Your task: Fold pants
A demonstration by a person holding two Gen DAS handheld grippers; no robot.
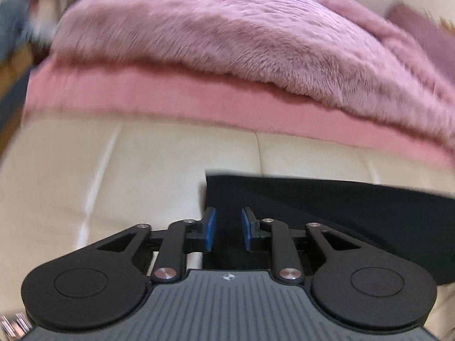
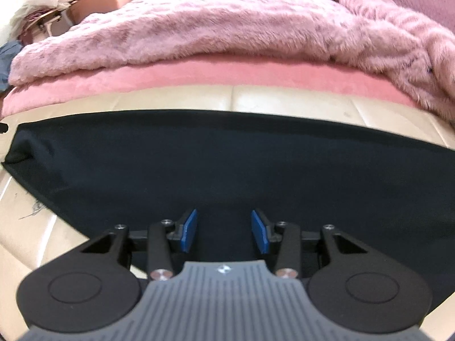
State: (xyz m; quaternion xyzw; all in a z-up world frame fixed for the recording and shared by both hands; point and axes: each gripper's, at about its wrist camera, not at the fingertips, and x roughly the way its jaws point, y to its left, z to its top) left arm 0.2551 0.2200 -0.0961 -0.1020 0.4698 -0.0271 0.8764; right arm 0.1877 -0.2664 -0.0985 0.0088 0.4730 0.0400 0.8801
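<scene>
Left gripper (image 1: 227,231) low over the near-left corner of the black pants (image 1: 327,207); blue pads a narrow gap apart, nothing visibly pinched, though dark cloth lies under them and contact is hard to judge. Right gripper (image 2: 224,234) level over mid-fabric, jaws wider, empty. Pants (image 2: 227,164) lie flat in a band on the cream leather bench (image 2: 284,99), left end slightly rumpled. Step looks like lining up for a fold; next calls for both pinching the near edge and carrying it over. Beyond: pink cushion (image 2: 213,78), then furry pink blanket (image 2: 227,20).
</scene>
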